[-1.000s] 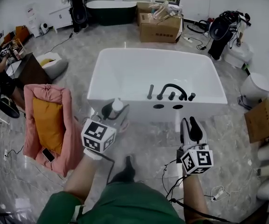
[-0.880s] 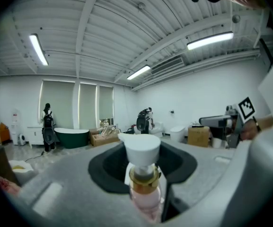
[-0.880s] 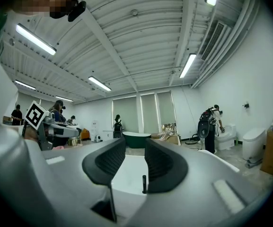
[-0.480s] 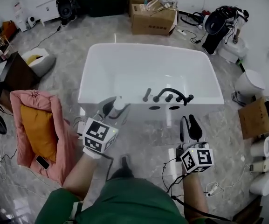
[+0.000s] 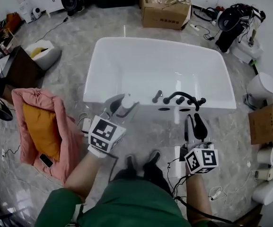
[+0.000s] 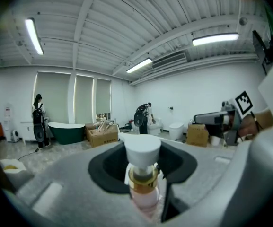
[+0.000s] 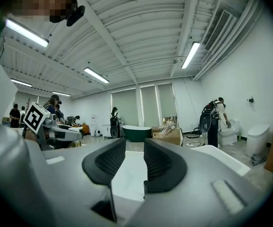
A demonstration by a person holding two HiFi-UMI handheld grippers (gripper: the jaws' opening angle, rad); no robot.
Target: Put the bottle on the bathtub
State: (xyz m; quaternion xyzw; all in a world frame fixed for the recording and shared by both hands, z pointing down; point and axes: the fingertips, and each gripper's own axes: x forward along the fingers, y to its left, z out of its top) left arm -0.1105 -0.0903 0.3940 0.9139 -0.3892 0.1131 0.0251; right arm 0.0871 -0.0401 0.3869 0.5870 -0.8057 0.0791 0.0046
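The white bathtub (image 5: pixel 211 105) fills the middle of the head view, with a black faucet set (image 5: pixel 180 98) on its near rim. My left gripper (image 5: pixel 123 106) is shut on a pink pump bottle (image 5: pixel 127 100) with a white cap and gold collar, held upright at the tub's near left rim. In the left gripper view the bottle (image 6: pixel 143 175) stands between the dark pads of the left gripper (image 6: pixel 143 167). My right gripper (image 5: pixel 195 126) hovers just before the rim, right of the faucet. Its jaws stand narrowly apart with nothing between them, and the right gripper (image 7: pixel 135 162) frames the bathtub (image 7: pixel 221 158).
A pink chair with an orange cushion (image 5: pixel 40 126) and a phone (image 5: pixel 46 160) on it stands at the left. Cables (image 5: pixel 173 167) lie on the floor by my feet. A toilet (image 5: pixel 261 86) and cardboard boxes (image 5: pixel 266 123) sit at the right, another box (image 5: pixel 166 12) beyond the tub.
Both grippers have moved forward to the tub's near rim, the left one carrying the bottle. The tub looks closer and my shoes have come into view.
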